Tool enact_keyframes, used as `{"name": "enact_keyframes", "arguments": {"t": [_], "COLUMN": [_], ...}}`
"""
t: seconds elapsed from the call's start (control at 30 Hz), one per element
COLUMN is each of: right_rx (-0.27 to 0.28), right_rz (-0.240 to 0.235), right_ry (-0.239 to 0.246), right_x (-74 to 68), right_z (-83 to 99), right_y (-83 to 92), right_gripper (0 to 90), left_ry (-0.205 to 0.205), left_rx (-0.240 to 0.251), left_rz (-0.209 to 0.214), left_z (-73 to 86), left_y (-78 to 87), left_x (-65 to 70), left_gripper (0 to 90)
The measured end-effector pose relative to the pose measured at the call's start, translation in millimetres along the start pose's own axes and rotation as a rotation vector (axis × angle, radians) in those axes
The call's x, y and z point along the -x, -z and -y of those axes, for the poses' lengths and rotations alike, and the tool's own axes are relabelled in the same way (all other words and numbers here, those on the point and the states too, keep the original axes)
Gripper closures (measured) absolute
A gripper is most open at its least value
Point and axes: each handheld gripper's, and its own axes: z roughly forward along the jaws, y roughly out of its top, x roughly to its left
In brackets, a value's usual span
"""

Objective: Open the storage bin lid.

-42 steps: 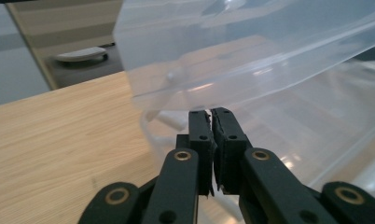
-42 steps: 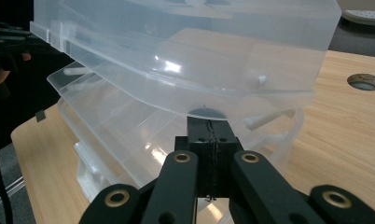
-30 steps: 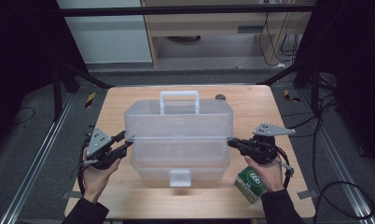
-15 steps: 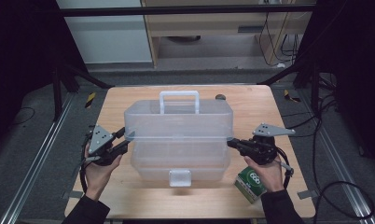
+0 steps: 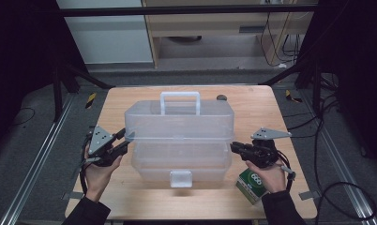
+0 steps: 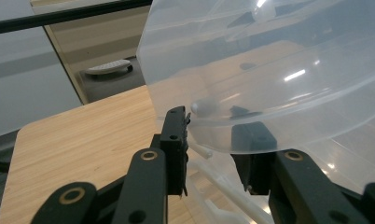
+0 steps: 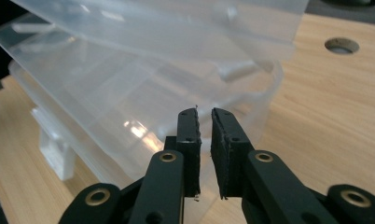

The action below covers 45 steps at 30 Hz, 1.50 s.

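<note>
Clear plastic storage box (image 5: pixel 179 140) sits mid-table (image 5: pixel 130 101), long axis running left to right, handle (image 5: pixel 179 101) up, front latch (image 5: pixel 181 178) facing the person. Lid raised slightly.

Left gripper (image 5: pixel 123 141) at the box's left end: jaws partly open, straddling the lid rim; contact unclear.

Right gripper (image 5: pixel 233 146) at the right end: jaws just opening, a narrow gap, nothing between them. Green packet (image 5: pixel 252 185) lies under the right hand.

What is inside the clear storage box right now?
Through the translucent walls of the clear storage box no contents show; only its own ribs and the wooden table beyond are visible. The frosted plastic blurs the bottom, so small flat items there cannot be ruled out.
</note>
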Motion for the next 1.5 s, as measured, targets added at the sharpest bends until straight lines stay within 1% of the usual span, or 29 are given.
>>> {"name": "enact_keyframes", "arguments": {"t": [0.07,0.17,0.2,0.23,0.33,0.47,0.5,0.67,0.7,0.8,0.83,0.87,0.97,1.0,1.1,1.27,1.37,1.4,1.43,1.5], "right_rx": [-0.019,-0.03,-0.045,-0.052,-0.076,-0.093,-0.099,-0.102,-0.107,-0.109,-0.109,-0.111,-0.11,-0.11,-0.113,-0.114,-0.115,-0.114,-0.115,-0.118], "right_rz": [0.005,0.007,0.003,0.002,0.0,-0.003,-0.003,0.004,0.014,0.02,0.02,0.014,0.016,0.016,0.011,0.012,0.011,0.012,0.013,0.01], "right_ry": [-0.008,-0.014,-0.029,-0.034,-0.035,-0.028,-0.035,-0.038,-0.035,-0.042,-0.042,-0.055,-0.053,-0.053,-0.069,-0.07,-0.075,-0.07,-0.073,-0.084], "right_x": [1.4,3.2,4.1,3.8,2.9,2.0,1.5,0.6,-0.7,-0.9,-0.9,-0.2,-0.1,-0.2,0.7,0.4,0.5,0.9,0.9,0.9], "right_z": [3.7,7.5,10.0,10.9,12.5,13.6,13.7,13.5,13.0,12.9,12.9,12.7,12.8,12.8,12.8,12.7,12.9,13.0,13.0,12.8], "right_y": [-2.1,-4.2,-6.7,-8.3,-13.6,-19.3,-20.1,-21.9,-22.8,-23.0,-23.0,-23.2,-23.4,-23.4,-23.5,-23.5,-23.3,-23.4,-23.3,-23.1], "right_gripper": [79.1,78.5,77.4,76.9,76.2,75.8,75.8,75.5,74.9,74.9,74.9,74.7,74.8,74.7,74.6,74.8,74.8,74.8,74.9,74.9], "left_ry": [0.002,0.003,0.004,0.004,0.008,0.006,0.006,0.01,0.016,0.019,0.019,0.019,0.026,0.033,0.041,0.056,0.06,0.058,0.387,0.397], "left_rx": [0.001,0.001,0.0,0.0,0.001,0.0,0.0,-0.002,0.0,0.004,0.004,0.006,0.011,0.012,0.02,0.033,0.038,0.037,0.059,0.065], "left_rz": [0.0,0.0,0.0,0.0,0.001,0.004,0.004,0.004,0.005,-0.004,-0.004,-0.004,-0.008,-0.016,-0.024,-0.038,-0.044,-0.045,-0.032,-0.035], "left_z": [0.1,0.0,0.0,0.0,-0.2,-0.7,-0.9,-1.5,-2.4,-5.3,-5.3,-5.9,-7.0,-8.8,-12.0,-18.0,-21.6,-22.5,-21.9,-23.6], "left_y": [-0.1,-0.1,-0.1,-0.1,-0.3,-0.5,-0.5,-0.7,-1.1,-2.1,-2.1,-2.3,-3.0,-3.5,-5.1,-9.0,-11.4,-12.0,-14.9,-16.7], "left_x": [-0.1,-0.1,-0.1,-0.1,-0.6,-1.7,-2.0,-3.2,-4.1,-5.8,-5.8,-6.6,-7.7,-8.5,-10.7,-15.7,-18.9,-19.9,2.6,0.7], "left_gripper": [66.3,66.3,66.3,66.3,66.3,66.3,66.4,66.5,66.6,66.9,67.2,67.2,67.4,67.6,68.1,68.8,69.4,69.6,69.8,70.1]}}
